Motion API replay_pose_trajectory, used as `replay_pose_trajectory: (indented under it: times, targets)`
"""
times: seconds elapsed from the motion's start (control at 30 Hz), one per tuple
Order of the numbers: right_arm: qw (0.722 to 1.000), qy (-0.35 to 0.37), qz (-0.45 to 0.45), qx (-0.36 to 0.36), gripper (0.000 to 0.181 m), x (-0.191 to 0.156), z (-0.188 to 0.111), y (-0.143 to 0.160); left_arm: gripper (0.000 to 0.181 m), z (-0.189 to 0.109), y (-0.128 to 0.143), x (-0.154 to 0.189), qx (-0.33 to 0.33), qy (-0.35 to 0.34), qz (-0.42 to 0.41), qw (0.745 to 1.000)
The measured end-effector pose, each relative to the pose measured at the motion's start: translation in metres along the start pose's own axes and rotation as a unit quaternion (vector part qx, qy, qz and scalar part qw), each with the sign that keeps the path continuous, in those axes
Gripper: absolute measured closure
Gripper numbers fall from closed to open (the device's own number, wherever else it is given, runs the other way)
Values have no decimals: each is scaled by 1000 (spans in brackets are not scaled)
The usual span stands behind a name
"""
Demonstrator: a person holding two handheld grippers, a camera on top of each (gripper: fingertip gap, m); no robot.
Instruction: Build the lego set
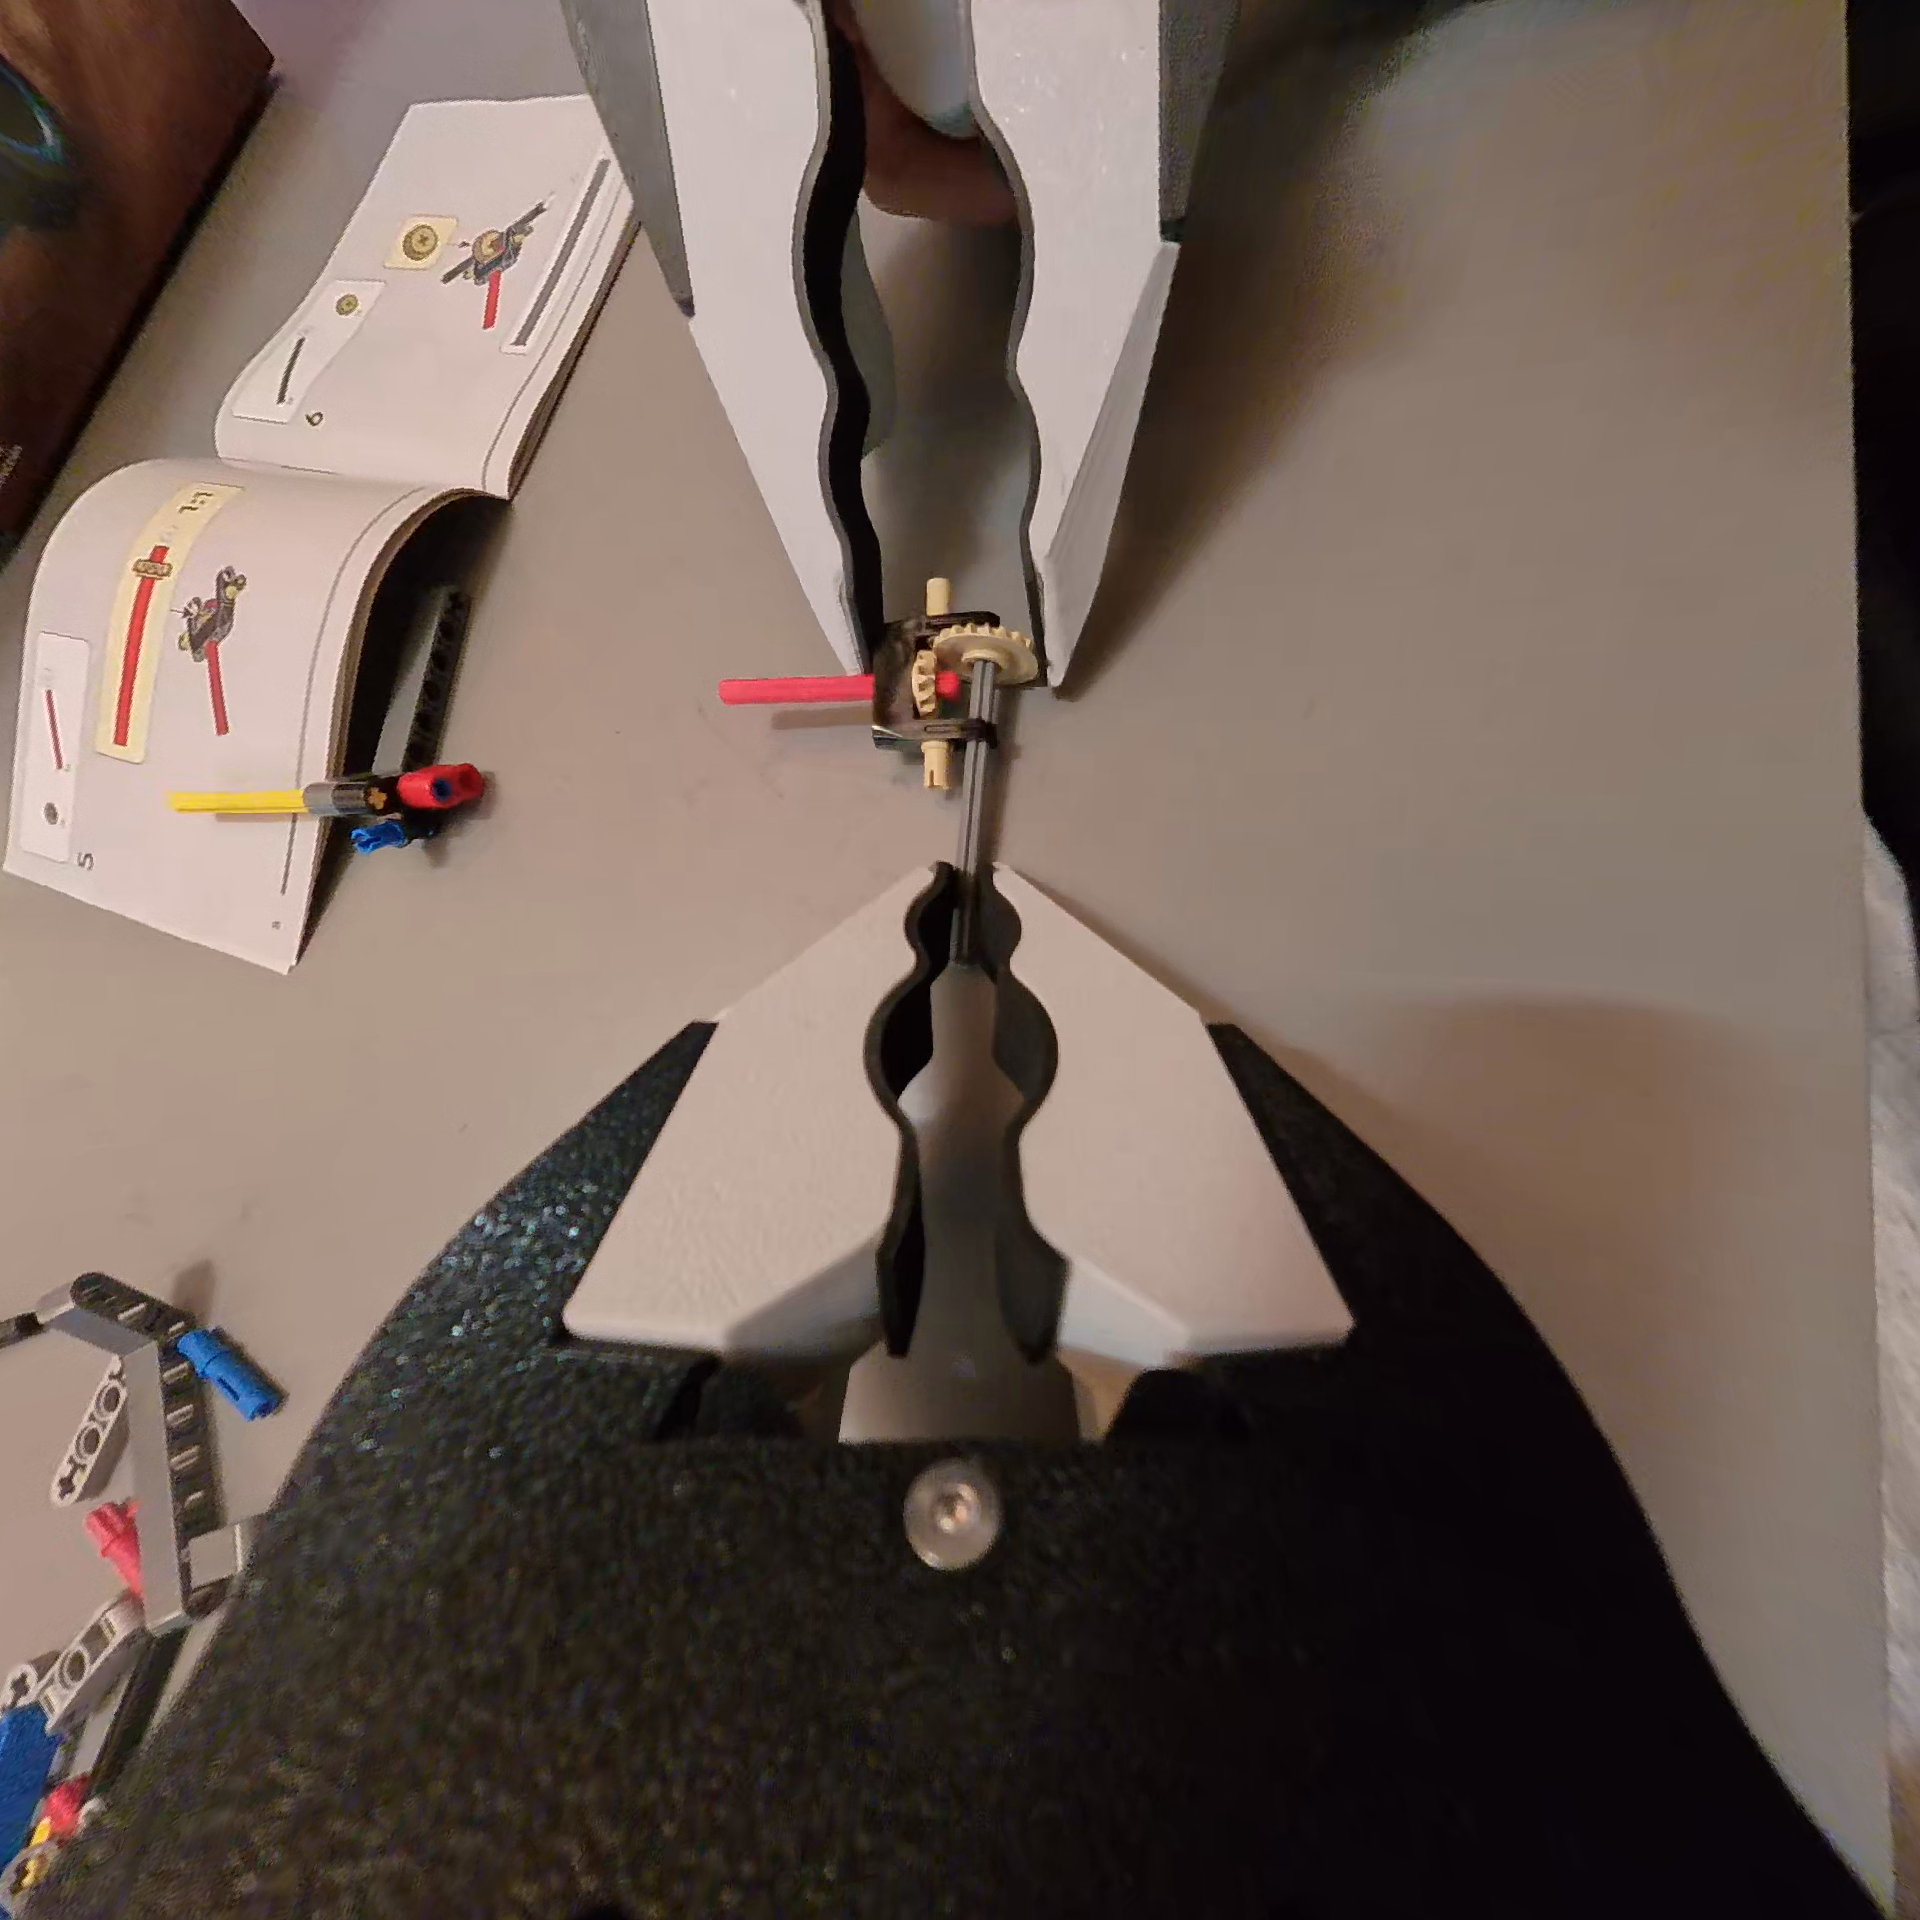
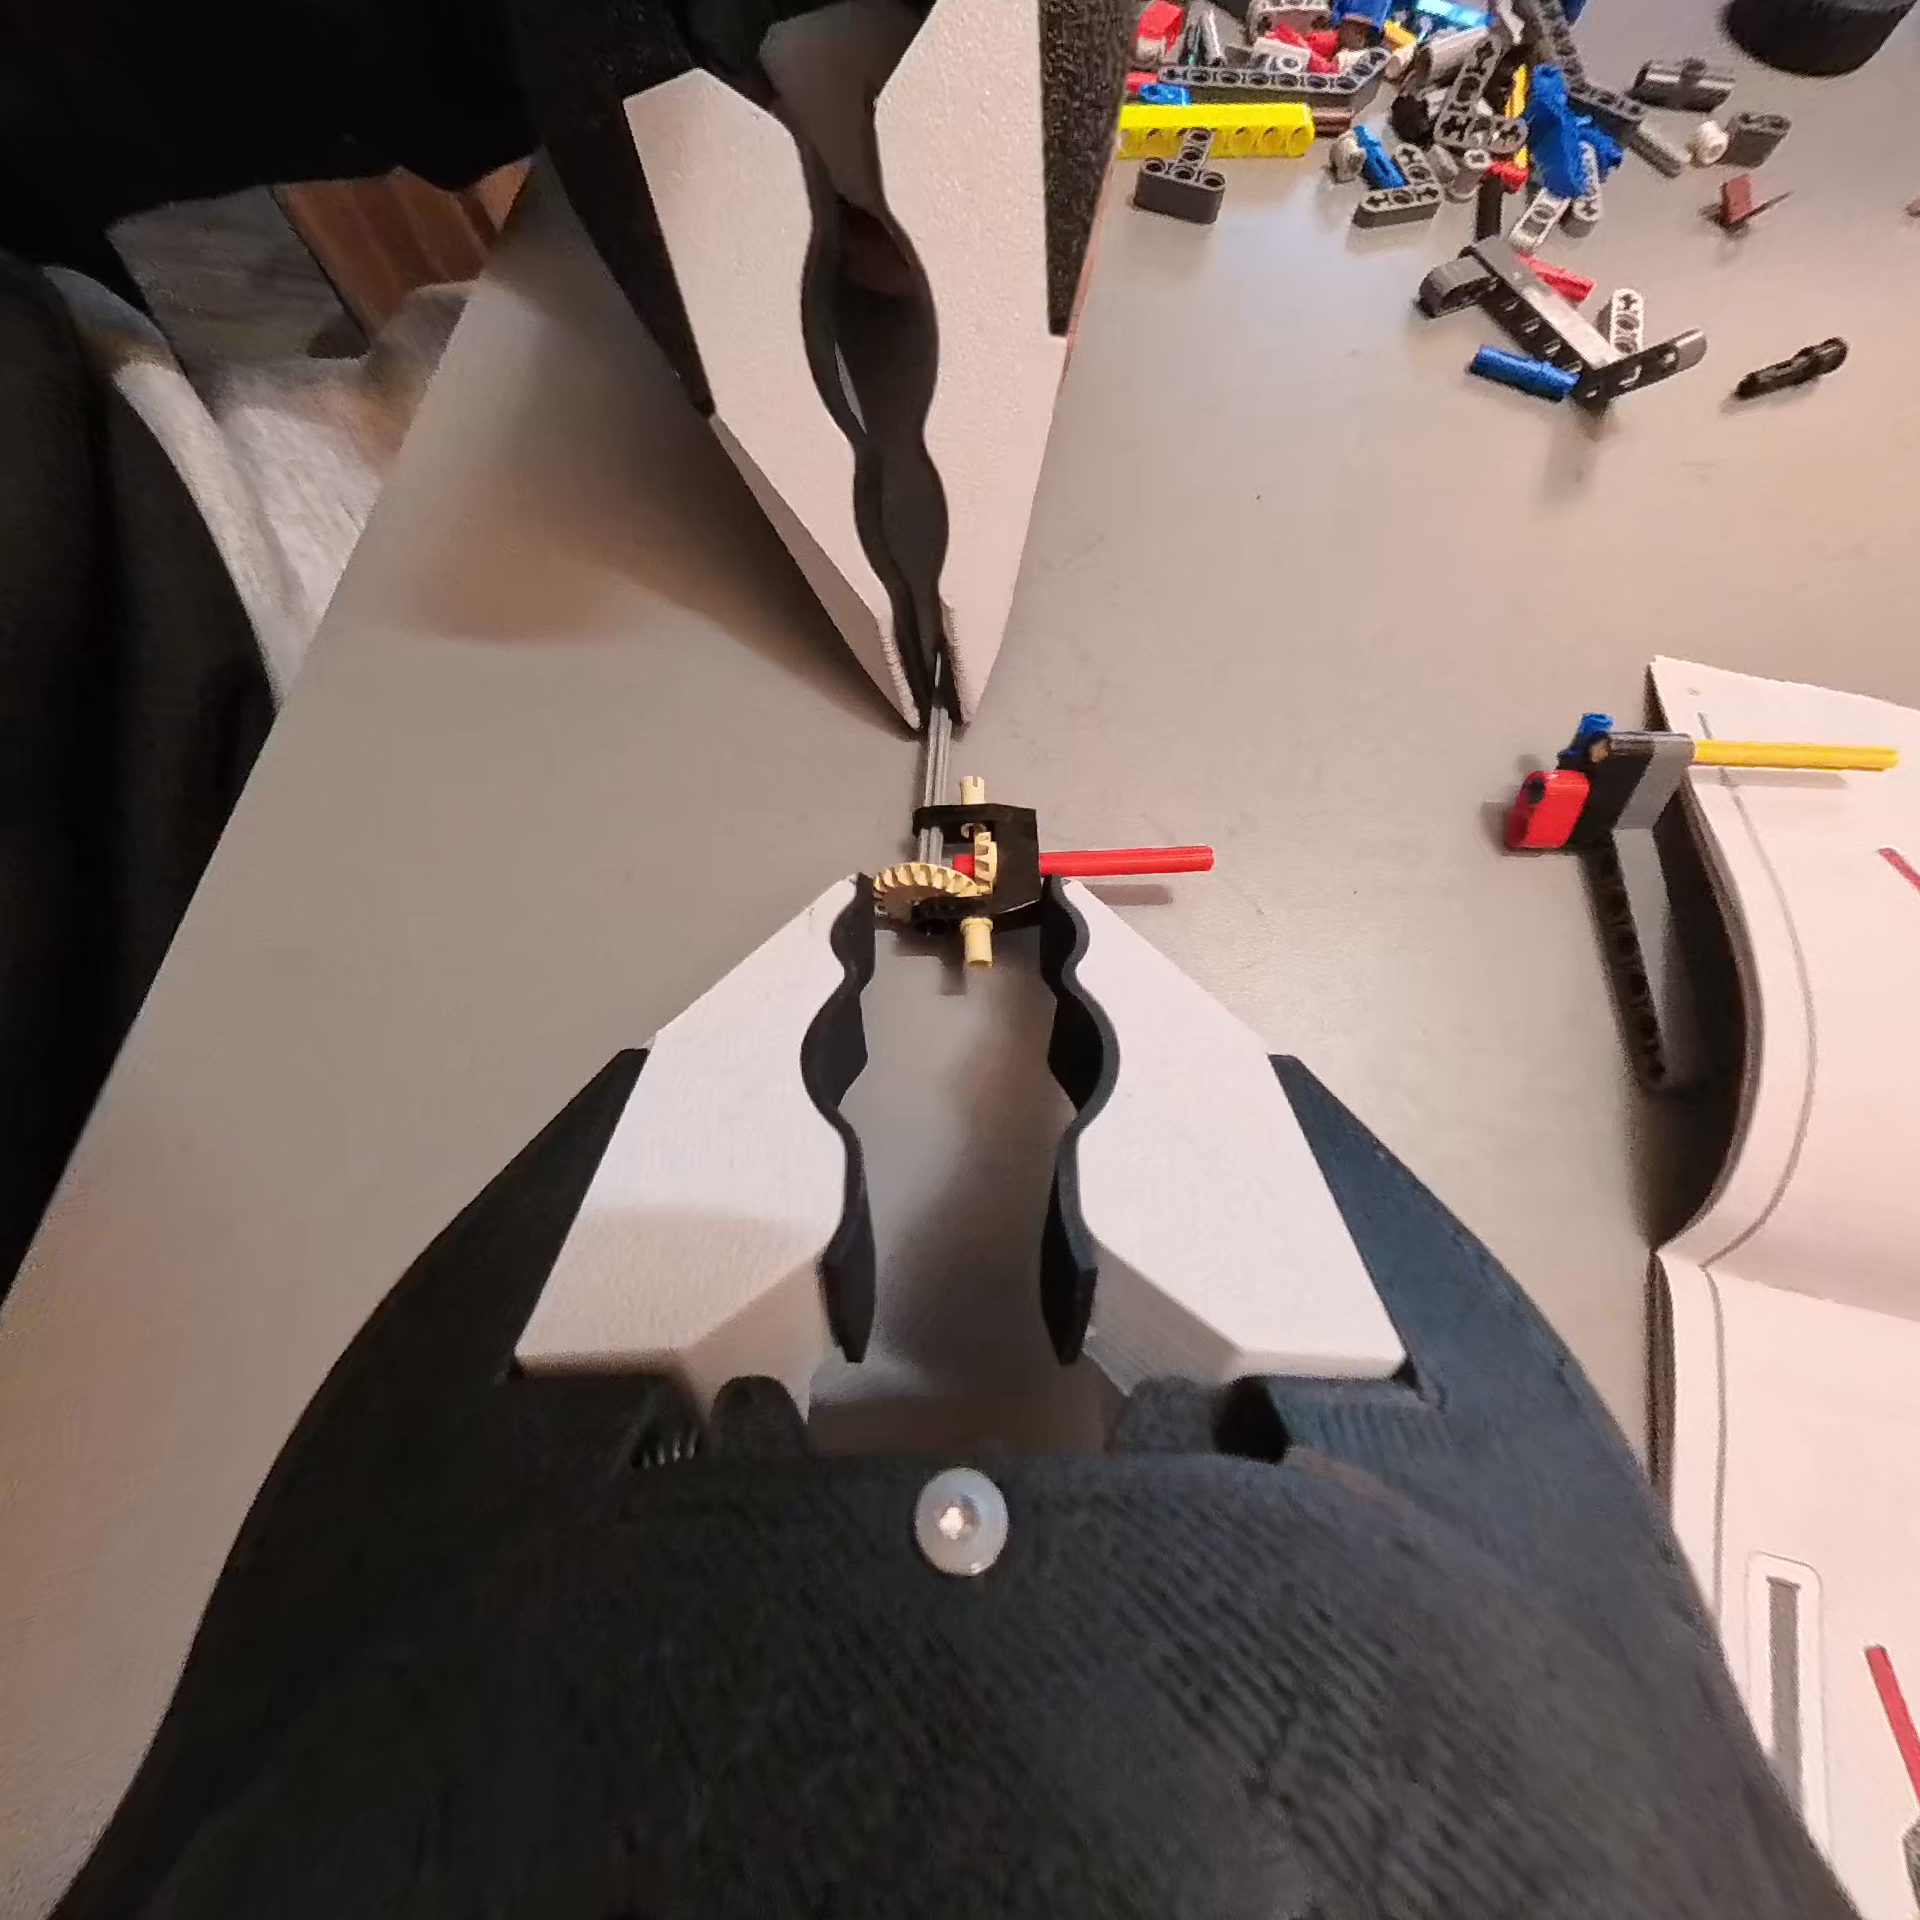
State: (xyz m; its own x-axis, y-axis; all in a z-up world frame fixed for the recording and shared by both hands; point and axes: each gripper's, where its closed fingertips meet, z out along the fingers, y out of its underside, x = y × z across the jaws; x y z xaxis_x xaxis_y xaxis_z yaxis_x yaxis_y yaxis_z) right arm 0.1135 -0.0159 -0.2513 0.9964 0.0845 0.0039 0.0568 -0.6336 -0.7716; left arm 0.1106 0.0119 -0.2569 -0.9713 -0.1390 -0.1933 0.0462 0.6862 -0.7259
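Note:
A small gear assembly point(image 1: 902, 694) has a black frame, tan bevel gears and a red axle point(image 1: 790, 689) sticking out sideways. My right gripper point(image 2: 956, 894) is shut on the frame point(image 2: 1013, 836), just above the grey table point(image 2: 1299, 582). It enters the left wrist view point(image 1: 951, 675) from the top. My left gripper point(image 1: 966, 878) is shut on a thin dark grey axle point(image 1: 982, 800). The axle's far end runs through the tan gear into the frame. The left gripper point(image 2: 940, 717) faces the right one tip to tip, with the axle point(image 2: 932, 764) between them.
An open instruction booklet point(image 1: 343, 364) lies beside the work spot, with a black beam point(image 1: 442, 665) under its page. A small sub-build with a yellow axle point(image 1: 343, 798) rests at its edge. A pile of loose parts point(image 2: 1455, 125) lies on the table. The table edge point(image 1: 1860, 727) is close. The grippers are tip to tip, or close to it.

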Motion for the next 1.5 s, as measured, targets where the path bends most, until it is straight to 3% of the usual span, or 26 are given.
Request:
replay_pose_trajectory:
  times: [0.67,1.5]
  targets:
    - [1000,-8,0,-11,149,2,6,0,179,-1,1,2,-1,30,-20,999]
    - [1000,7,13,-12,152,-2,9,-3,179,-5,3,5,-6,7,-47,999]
